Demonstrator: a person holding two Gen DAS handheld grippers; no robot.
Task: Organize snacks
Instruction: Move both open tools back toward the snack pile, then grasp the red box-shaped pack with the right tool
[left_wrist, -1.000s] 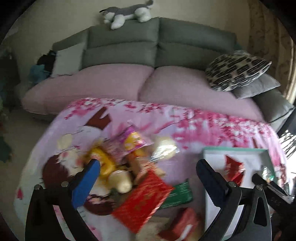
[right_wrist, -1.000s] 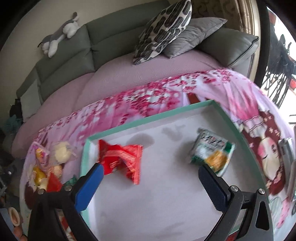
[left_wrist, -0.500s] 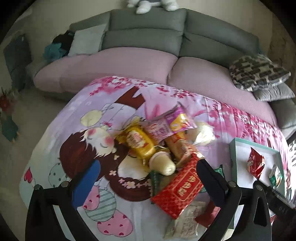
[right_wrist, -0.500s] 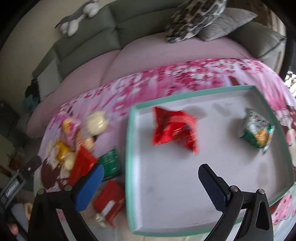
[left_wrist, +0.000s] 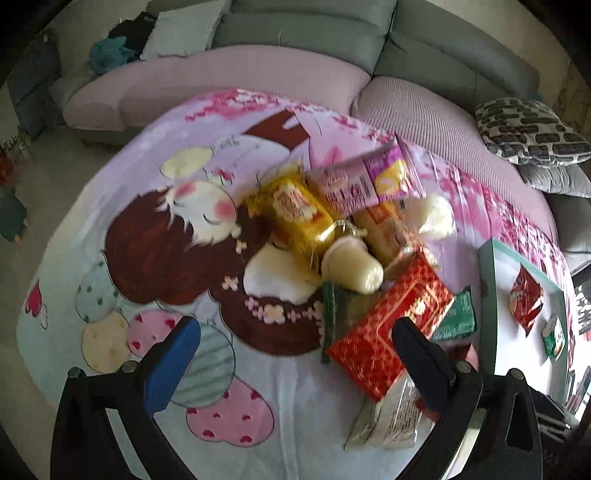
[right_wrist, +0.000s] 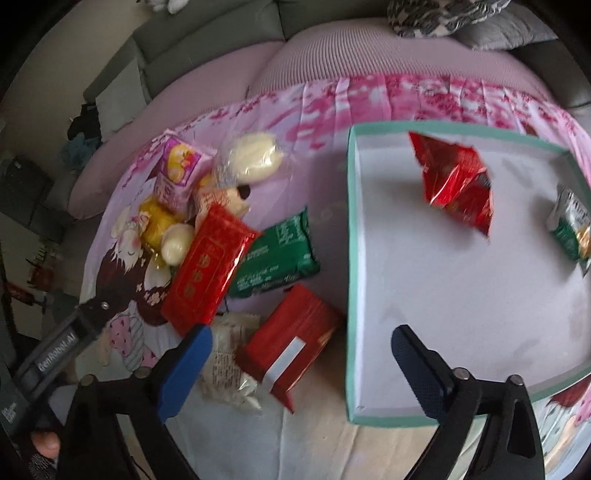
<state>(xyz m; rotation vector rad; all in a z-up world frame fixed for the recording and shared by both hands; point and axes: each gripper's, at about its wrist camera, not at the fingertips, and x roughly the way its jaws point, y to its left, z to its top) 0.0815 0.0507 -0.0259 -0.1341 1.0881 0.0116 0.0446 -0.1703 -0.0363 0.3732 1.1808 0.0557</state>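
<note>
Left gripper (left_wrist: 295, 343): my jaws stand wide apart with nothing between them, hanging over the printed cloth (left_wrist: 155, 221) just beside the snack pile.
Right gripper (right_wrist: 301, 345): my jaws are closing but the pads press on nothing; below them lie a red packet with a white strip (right_wrist: 291, 343) and the near edge of the tray (right_wrist: 351, 258).
Snack pile: a flat red packet (left_wrist: 391, 328) lies on top of a green packet (right_wrist: 280, 254); behind it are a yellow packet (left_wrist: 295, 210), a pink and purple packet (left_wrist: 365, 181), a pale cup (left_wrist: 354, 266) on its side and a white bun in clear wrap (right_wrist: 255, 158).
White wrapper (right_wrist: 229, 365): just beside the strip packet, on the cloth.
Tray contents: a crumpled red bag (right_wrist: 458, 181) and a green and white bag (right_wrist: 572, 229), well apart.
Background: a sofa (left_wrist: 303, 29) with cushions.
</note>
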